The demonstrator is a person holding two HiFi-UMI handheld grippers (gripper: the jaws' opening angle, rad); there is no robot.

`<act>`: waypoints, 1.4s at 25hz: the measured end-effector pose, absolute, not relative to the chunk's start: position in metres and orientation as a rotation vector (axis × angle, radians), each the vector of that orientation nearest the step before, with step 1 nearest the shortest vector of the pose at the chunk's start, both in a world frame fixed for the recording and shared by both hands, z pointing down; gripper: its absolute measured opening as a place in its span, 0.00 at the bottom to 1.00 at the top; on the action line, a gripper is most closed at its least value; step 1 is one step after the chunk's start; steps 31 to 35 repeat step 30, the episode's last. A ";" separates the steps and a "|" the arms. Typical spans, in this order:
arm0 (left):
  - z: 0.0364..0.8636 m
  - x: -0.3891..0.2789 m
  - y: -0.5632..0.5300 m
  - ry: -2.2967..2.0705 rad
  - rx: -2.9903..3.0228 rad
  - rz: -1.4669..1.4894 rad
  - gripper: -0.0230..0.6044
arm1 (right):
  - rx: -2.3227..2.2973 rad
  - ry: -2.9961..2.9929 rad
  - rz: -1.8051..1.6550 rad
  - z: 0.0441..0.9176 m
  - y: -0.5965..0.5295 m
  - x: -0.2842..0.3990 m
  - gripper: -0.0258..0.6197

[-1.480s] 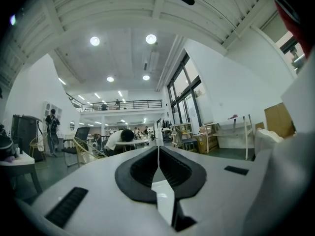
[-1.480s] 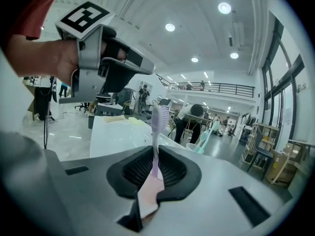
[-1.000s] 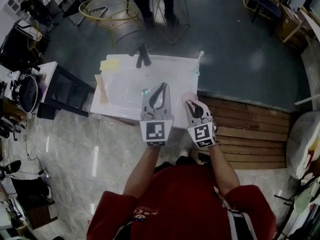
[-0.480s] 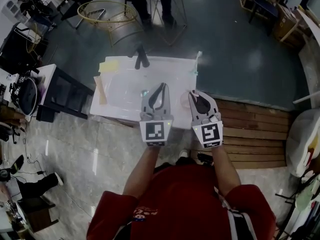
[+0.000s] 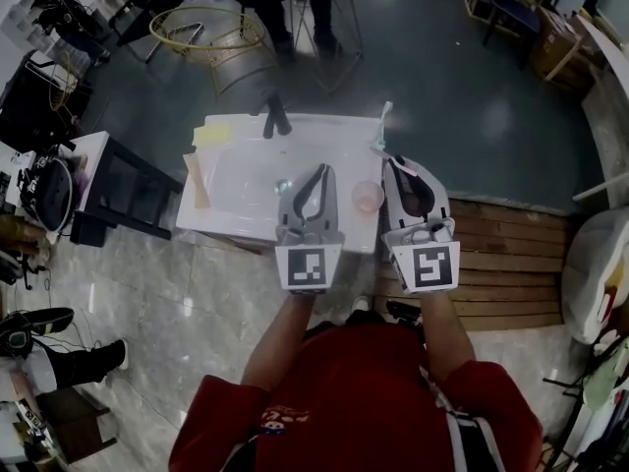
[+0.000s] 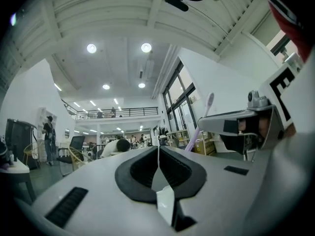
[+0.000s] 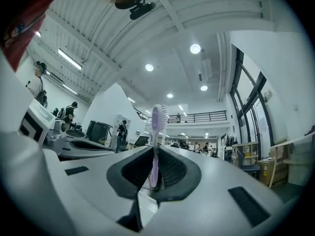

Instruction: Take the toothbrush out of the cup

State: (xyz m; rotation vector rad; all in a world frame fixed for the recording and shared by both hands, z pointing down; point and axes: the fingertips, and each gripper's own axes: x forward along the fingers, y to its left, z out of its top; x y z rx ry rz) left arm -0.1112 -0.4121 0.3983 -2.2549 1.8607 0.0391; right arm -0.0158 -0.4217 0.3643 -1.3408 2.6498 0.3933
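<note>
A lilac toothbrush [image 7: 155, 132] stands upright between my right gripper's [image 7: 153, 154] jaws, which are shut on its handle. In the head view my right gripper [image 5: 392, 161] holds the toothbrush [image 5: 382, 126] over the table's right edge, its head pointing away from me. The small pink cup [image 5: 368, 197] stands on the white table [image 5: 246, 180] between both grippers, with nothing visible in it. My left gripper [image 5: 318, 169] hovers left of the cup, jaws shut and holding nothing [image 6: 158, 149]. The left gripper view shows the toothbrush [image 6: 205, 109] sticking up from the right gripper.
A black object [image 5: 277, 116] lies at the table's far edge, a yellow pad [image 5: 211, 133] at its far left corner and a wooden stick [image 5: 197, 179] along its left side. Wooden decking [image 5: 511, 254] lies right of the table, a dark stand [image 5: 133, 185] left.
My right gripper has moved to the right with the toothbrush, uncovering the pink cup. The left gripper has stayed in place.
</note>
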 end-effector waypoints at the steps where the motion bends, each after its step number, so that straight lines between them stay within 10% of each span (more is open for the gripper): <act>1: 0.396 -0.110 -0.411 1.852 -2.249 0.039 0.09 | -1.361 2.648 0.403 0.363 -0.422 -0.013 0.12; 35: 0.384 -0.108 -0.387 1.821 -2.235 0.118 0.09 | -1.472 2.621 0.384 0.360 -0.409 -0.002 0.12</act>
